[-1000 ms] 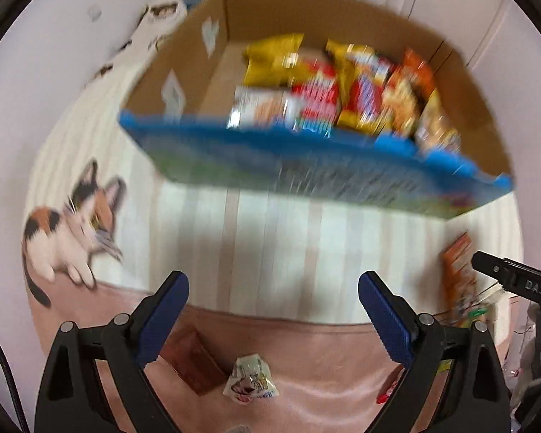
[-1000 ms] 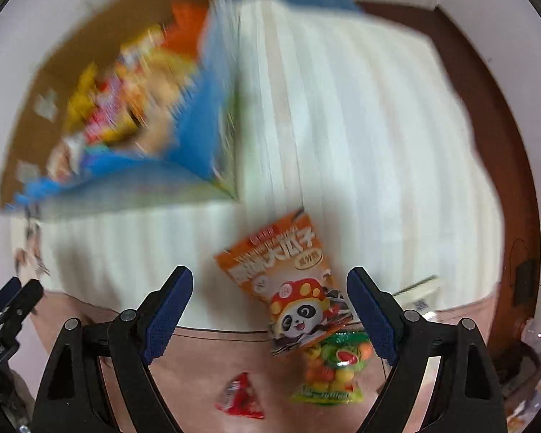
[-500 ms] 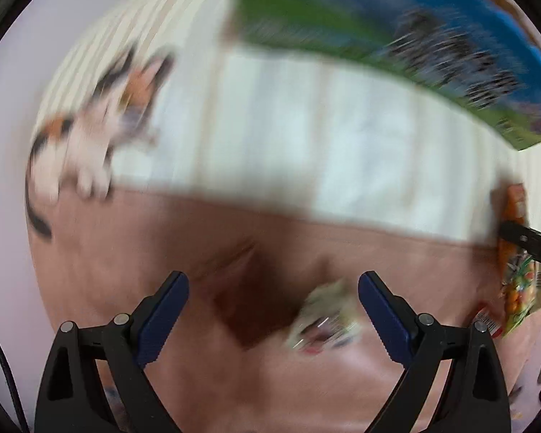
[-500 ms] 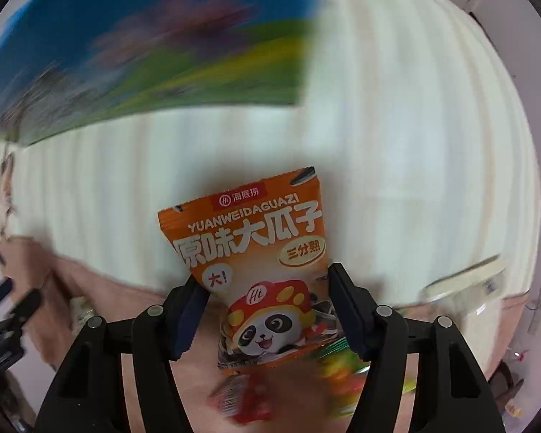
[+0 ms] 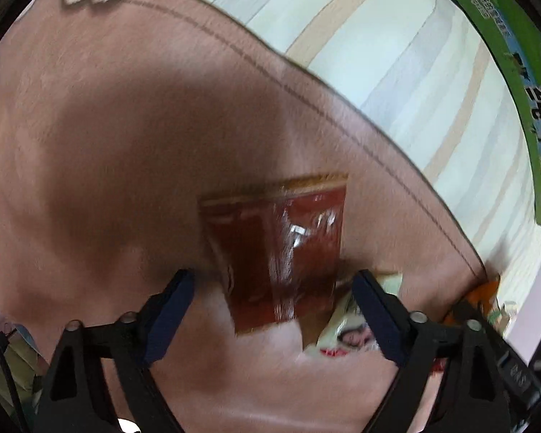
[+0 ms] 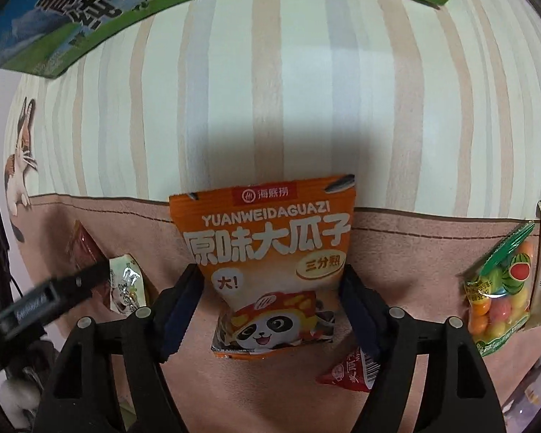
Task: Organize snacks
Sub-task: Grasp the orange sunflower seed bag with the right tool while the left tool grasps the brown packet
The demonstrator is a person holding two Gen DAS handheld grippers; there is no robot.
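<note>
Orange sunflower-seed packet (image 6: 270, 267) is lying across the seam between the pink cloth (image 6: 414, 252) and the striped sheet (image 6: 270, 108), and the right gripper (image 6: 270, 288) is pressing its two blue pads against the packet's sides, gripping it. The left gripper (image 5: 274, 306) is hanging with its jaws spread wide over a dark red packet (image 5: 281, 249) (blurred), not touching it. A pale wrapped snack (image 5: 346, 324) is lying just beside that red one. The milk carton box (image 6: 90, 18) is standing farther back on the stripes.

Blurred reddish-brown packet (image 5: 281, 252), print unreadable.
</note>
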